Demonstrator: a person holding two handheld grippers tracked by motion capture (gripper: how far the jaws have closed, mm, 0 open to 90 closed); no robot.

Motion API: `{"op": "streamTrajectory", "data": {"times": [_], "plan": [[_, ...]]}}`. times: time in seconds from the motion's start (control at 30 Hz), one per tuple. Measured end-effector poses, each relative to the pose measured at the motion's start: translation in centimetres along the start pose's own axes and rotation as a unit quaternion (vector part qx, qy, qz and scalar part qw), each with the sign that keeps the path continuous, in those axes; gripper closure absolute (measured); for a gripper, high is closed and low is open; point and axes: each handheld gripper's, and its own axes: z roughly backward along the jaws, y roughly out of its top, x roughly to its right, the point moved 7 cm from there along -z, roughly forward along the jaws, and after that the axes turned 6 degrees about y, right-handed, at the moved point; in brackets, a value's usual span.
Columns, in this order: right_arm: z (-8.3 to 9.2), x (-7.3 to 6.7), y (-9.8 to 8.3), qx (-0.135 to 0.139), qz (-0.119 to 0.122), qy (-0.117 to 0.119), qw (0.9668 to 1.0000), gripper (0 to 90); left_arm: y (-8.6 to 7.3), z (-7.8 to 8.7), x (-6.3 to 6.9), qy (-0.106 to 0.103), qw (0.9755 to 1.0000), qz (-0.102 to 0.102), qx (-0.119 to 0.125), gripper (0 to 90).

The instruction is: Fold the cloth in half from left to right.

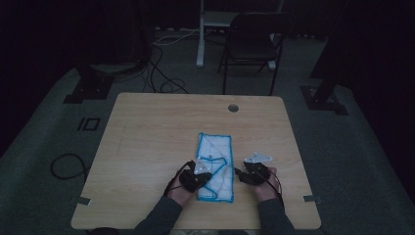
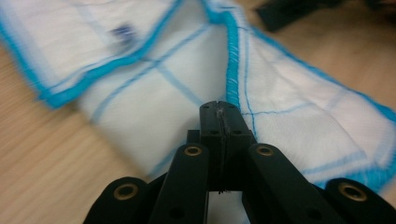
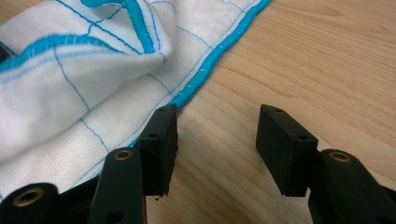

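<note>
- While lying folded on the table (image 1: 147, 127), the white cloth (image 1: 215, 164) has its near part pinched by the left gripper (image 2: 223, 108).
- Right gripper (image 3: 217, 140), jaws apart and holding nothing, sits just beside the cloth's blue edge.

Both grippers (image 1: 195, 177) (image 1: 253, 172) flank the blue-edged cloth (image 1: 215, 164) on the table (image 1: 147, 147)

Left and right of the cloth (image 1: 215, 166) you've got bare table (image 1: 147, 142) to pass; beyond it, just a cable hole (image 1: 233, 107).
</note>
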Motion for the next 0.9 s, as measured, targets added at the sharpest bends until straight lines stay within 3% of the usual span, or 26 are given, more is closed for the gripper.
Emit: {"op": "streamTrajectory", "data": {"times": [0.17,0.2,0.43,0.57,0.9], "plan": [[0.0,0.0,0.0,0.000,0.000,-0.001,1.0000,48.4,0.4,0.3,1.7,-0.030,0.9995,-0.008,0.010,87.1],[0.0,0.0,0.0,0.000,-0.001,-0.001,1.0000,48.4,0.5,0.4,2.1,-0.035,0.9991,-0.019,0.014,87.0],[0.1,0.2,0.0,0.002,-0.004,-0.004,1.0000,48.3,0.5,0.3,4.2,-0.055,0.9973,-0.045,0.018,85.5],[0.4,0.4,0.1,0.008,-0.010,-0.007,0.9999,48.5,-0.1,0.2,4.4,-0.048,0.9974,-0.052,0.010,84.6],[0.9,-0.1,1.4,0.030,0.000,-0.003,0.9995,49.1,-2.3,2.2,3.0,-0.015,0.9993,-0.032,0.013,83.0]]}}
